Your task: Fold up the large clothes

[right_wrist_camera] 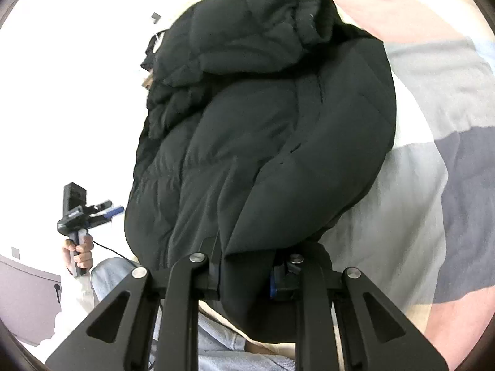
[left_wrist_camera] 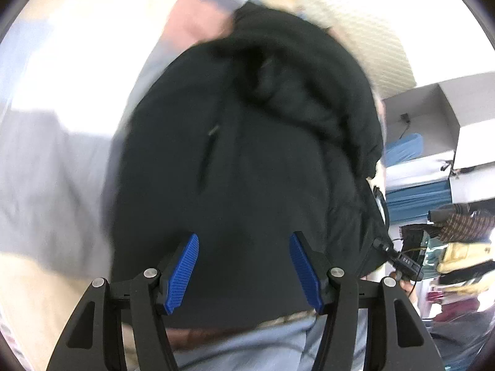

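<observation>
The black puffer jacket (right_wrist_camera: 266, 130) hangs bunched above the striped bed cover (right_wrist_camera: 433, 142), its long axis running away from the right claw (right_wrist_camera: 247, 275), which is pressed together on a fold of its near edge. The left claw (left_wrist_camera: 244, 273) stands spread and empty, fabric ahead of its pads but untouched. The left hand (right_wrist_camera: 79, 252) looks best placed to take a free edge.

No lettering can be read for certain — the one candidate is a few pale characters on the small black device (left_wrist_camera: 406, 262) beside the black jacket (left_wrist_camera: 247, 160), too tiny and smeared to make out. Jacket, bedding and far shelves carry no legible label.
</observation>
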Demonstrator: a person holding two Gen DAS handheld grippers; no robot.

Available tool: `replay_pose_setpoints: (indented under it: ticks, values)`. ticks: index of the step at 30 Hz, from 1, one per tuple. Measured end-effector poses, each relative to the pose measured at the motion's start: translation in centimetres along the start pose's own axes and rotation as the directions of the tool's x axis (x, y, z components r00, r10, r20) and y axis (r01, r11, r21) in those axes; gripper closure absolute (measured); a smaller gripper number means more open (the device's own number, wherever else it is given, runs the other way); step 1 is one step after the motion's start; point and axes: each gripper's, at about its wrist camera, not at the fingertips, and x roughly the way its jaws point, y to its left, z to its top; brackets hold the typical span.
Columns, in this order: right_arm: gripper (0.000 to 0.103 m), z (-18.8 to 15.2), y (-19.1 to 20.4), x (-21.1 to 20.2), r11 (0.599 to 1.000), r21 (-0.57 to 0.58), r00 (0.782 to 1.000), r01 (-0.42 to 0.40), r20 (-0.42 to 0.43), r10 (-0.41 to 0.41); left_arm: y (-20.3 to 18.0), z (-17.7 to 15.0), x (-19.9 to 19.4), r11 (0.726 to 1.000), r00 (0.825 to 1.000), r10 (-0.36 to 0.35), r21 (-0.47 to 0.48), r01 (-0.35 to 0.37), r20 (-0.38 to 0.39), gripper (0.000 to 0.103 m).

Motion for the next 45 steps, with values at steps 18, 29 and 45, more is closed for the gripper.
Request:
replay_pose_setpoints:
  ticks: [18,29,45]
  values:
    - [0.080,-0.3,-1.2,-1.4,1.000,0.019,0.999,-0.013,0.050,0.012,4.5,-0.4,1.6,0.985,0.981,0.161,-0.050,-0.167,-0.110,0.023]
    - [0.078,-0.4,-1.3,-1.7,0.998,0.035,0.996,0.043,0.074,-0.046,6.6,1.0,4.2,0.987,0.984,0.087,-0.124,-0.107,-0.158,0.022]
    - [0.078,-0.2,-2.1,-0.9,0.993,0.064,0.994,0.101,0.040,-0.103,-0.8,0.7,3.1,0.979,0.972,-0.155,0.102,0.175,-0.176,0.032]
